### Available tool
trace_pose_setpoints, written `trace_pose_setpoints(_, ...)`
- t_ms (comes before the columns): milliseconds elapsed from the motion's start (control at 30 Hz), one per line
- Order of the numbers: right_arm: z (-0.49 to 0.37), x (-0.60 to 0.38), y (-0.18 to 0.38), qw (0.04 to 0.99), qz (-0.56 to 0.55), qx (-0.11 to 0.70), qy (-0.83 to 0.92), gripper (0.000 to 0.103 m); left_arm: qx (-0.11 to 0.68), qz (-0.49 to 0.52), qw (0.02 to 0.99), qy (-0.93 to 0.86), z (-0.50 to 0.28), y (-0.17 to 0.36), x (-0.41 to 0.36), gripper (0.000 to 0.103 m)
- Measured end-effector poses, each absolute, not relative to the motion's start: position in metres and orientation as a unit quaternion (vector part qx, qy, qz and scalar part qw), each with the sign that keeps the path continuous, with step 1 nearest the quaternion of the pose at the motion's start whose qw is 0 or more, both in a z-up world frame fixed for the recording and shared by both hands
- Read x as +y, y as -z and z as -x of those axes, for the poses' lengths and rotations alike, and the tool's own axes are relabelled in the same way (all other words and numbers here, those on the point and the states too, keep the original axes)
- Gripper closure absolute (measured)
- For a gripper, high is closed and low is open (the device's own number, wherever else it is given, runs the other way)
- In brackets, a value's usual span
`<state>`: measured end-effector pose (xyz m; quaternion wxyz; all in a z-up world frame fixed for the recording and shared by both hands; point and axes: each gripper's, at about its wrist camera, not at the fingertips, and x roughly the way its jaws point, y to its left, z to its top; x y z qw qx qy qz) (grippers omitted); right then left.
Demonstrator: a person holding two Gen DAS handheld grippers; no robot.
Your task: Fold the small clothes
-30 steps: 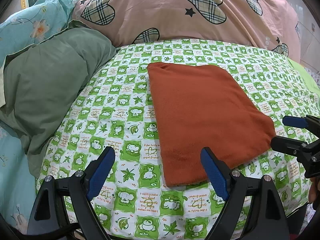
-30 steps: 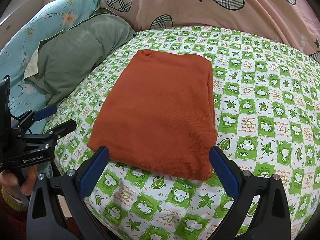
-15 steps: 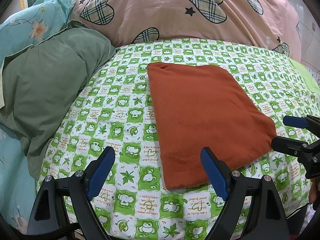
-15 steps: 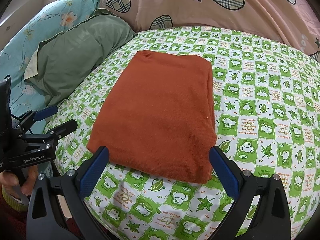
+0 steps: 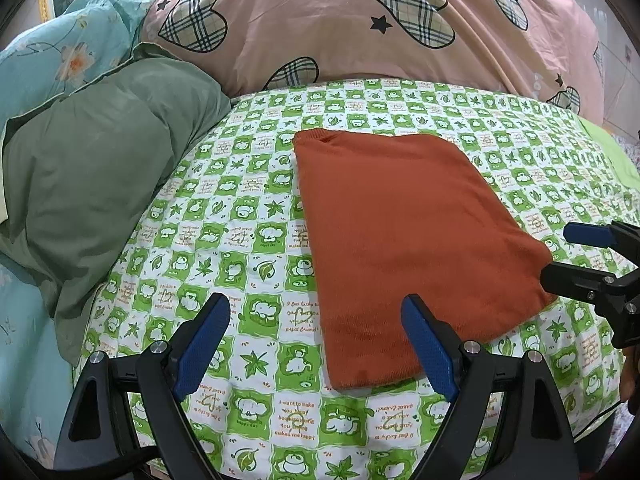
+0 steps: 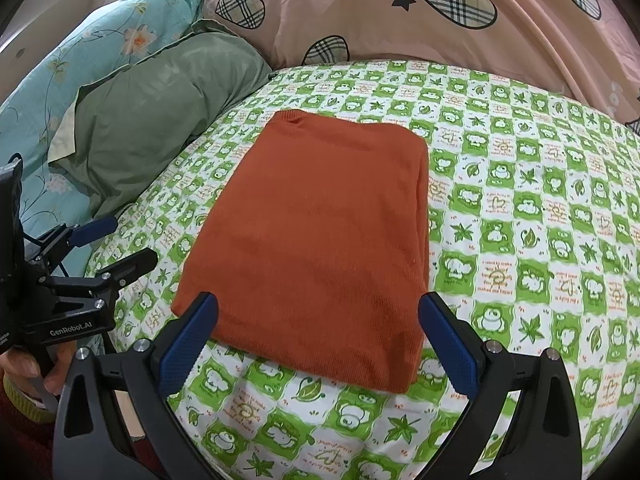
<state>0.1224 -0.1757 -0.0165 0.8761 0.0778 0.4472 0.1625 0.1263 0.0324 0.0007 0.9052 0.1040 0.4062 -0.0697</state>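
A rust-orange garment [image 5: 404,236] [image 6: 320,240] lies folded into a flat rectangle on the green-and-white patterned sheet [image 5: 240,220] [image 6: 520,208]. My left gripper [image 5: 316,340] hovers open above the sheet at the garment's near left corner, with nothing between its blue pads. My right gripper [image 6: 318,336] is open too, its fingers straddling the garment's near edge without touching it. In the left wrist view the right gripper [image 5: 576,256] shows at the right edge; in the right wrist view the left gripper [image 6: 112,244] shows at the left, held by a hand [image 6: 28,372].
A grey-green pillow [image 5: 92,184] [image 6: 156,120] lies left of the garment. Behind it is a turquoise floral pillow [image 5: 68,60] [image 6: 104,52]. A pink quilt with plaid hearts [image 5: 360,24] [image 6: 440,12] is heaped along the far side. The bed edge runs just below both grippers.
Both grippers have drifted slightly back toward the near bed edge; the garment lies still and both stay open.
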Motion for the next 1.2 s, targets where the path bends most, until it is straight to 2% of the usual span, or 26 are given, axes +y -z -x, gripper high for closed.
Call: trace_pose_setpoints(1200, -0.175, -0.193, 0.040, 0.869, -0.098, 0.457, -0.166, 0.003, 0.411, -0.112, 0.903, 0.063, -0.180, 0.012, 0.012, 0.015)
